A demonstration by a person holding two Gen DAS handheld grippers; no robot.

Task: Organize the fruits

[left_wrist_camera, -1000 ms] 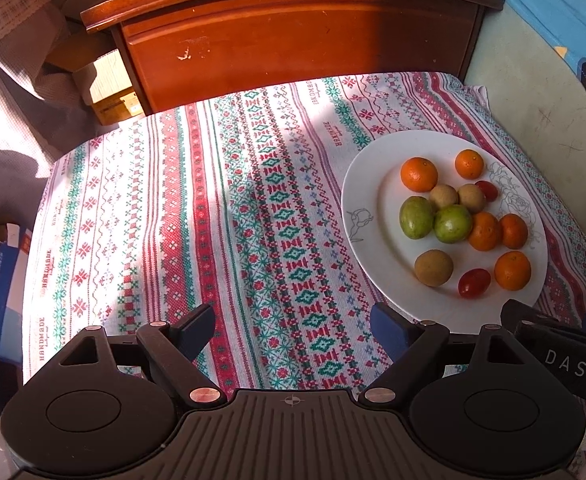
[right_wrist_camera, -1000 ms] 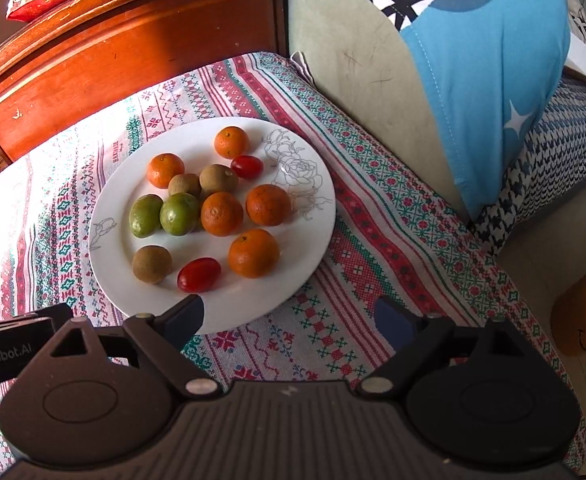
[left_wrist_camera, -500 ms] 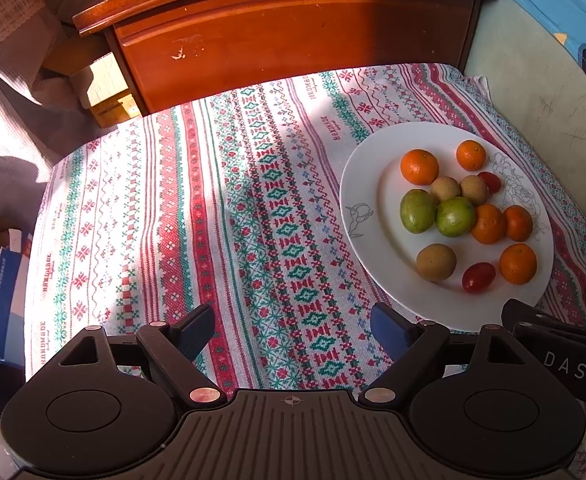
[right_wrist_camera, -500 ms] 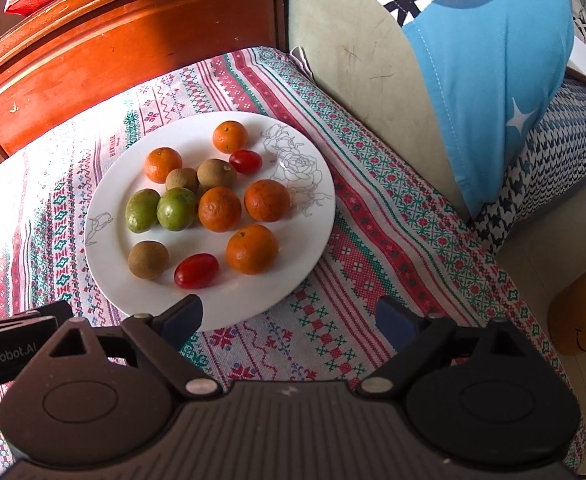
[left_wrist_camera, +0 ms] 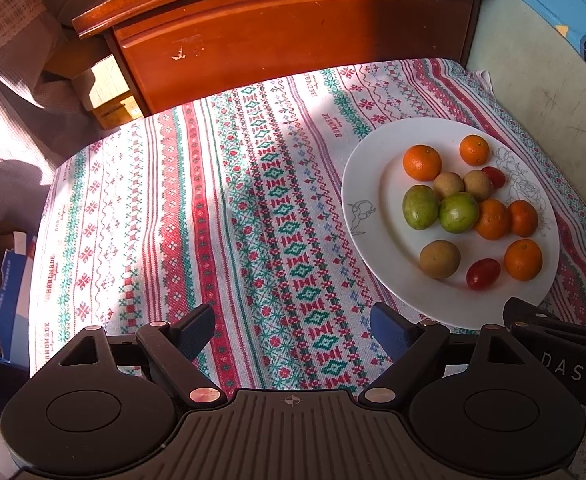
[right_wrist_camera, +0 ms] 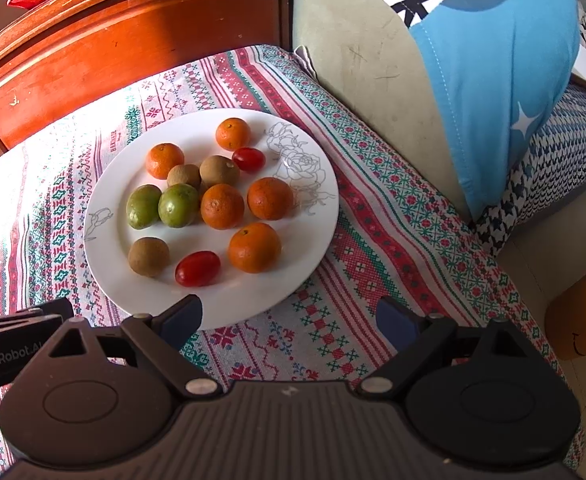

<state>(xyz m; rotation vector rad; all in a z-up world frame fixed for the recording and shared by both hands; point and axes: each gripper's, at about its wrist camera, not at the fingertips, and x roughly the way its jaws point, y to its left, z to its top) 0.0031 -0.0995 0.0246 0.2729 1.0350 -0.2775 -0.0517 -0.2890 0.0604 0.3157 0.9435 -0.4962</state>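
A white plate with a drawn rose holds several small oranges, two green fruits, brown round fruits and two red tomatoes. It lies on a patterned tablecloth. The plate also shows at the right of the left wrist view. My right gripper is open and empty, just short of the plate's near rim. My left gripper is open and empty over the cloth, left of the plate.
A wooden cabinet stands behind the table. A grey-green cushion and a blue cloth lie on the right. Boxes stand low at the left table edge. An orange object is at floor level on the right.
Both views have shifted slightly; the plate sits a little nearer and lower toward the right gripper. Both grippers stay open and the fruits have not moved.
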